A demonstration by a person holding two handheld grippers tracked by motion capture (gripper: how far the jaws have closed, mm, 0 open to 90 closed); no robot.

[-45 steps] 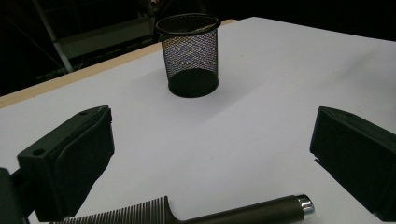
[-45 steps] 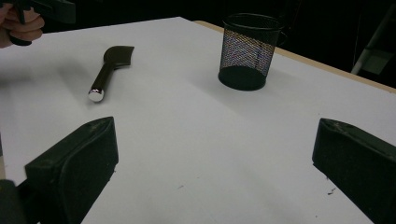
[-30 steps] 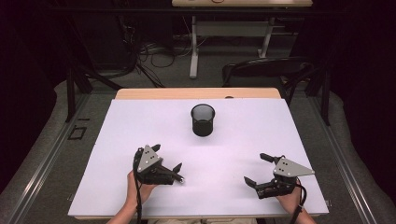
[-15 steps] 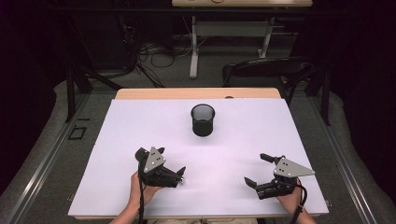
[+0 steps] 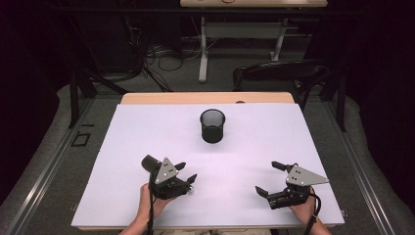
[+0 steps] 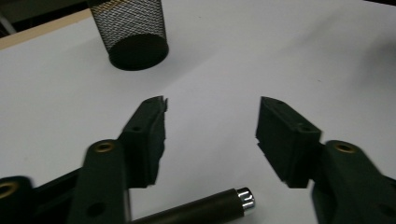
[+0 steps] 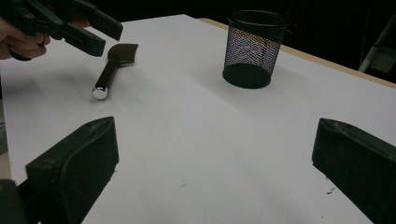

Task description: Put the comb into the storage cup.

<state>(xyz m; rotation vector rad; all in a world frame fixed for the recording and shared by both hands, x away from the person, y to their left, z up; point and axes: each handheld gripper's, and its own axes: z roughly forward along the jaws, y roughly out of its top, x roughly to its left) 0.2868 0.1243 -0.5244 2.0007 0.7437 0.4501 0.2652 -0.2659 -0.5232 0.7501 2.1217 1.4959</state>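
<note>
A dark tool with a chrome-capped handle (image 6: 201, 209) lies flat on the white table; in the right gripper view the tool (image 7: 111, 71) shows a broad dark end. My left gripper (image 5: 187, 172) hovers just over it at the near left. Its jaws have just been closing and stand half apart, and the left gripper (image 6: 212, 105) has nothing between its pads. My right gripper (image 5: 267, 177) rests at the near right, and the right gripper (image 7: 215, 133) is wide open on bare table. A black mesh cup (image 5: 212, 126) stands upright beyond both grippers.
The white table (image 5: 274, 132) has a wooden strip along its far edge. A dark chair (image 5: 279, 73) stands behind it, with cables on the floor. The mesh cup (image 6: 133, 28) is straight ahead of the left jaws, and the mesh cup (image 7: 252, 46) is ahead and right of the right jaws.
The left gripper's jaws stand closer together than before and the gripper has shifted slightly. The right gripper has stayed where it was.
</note>
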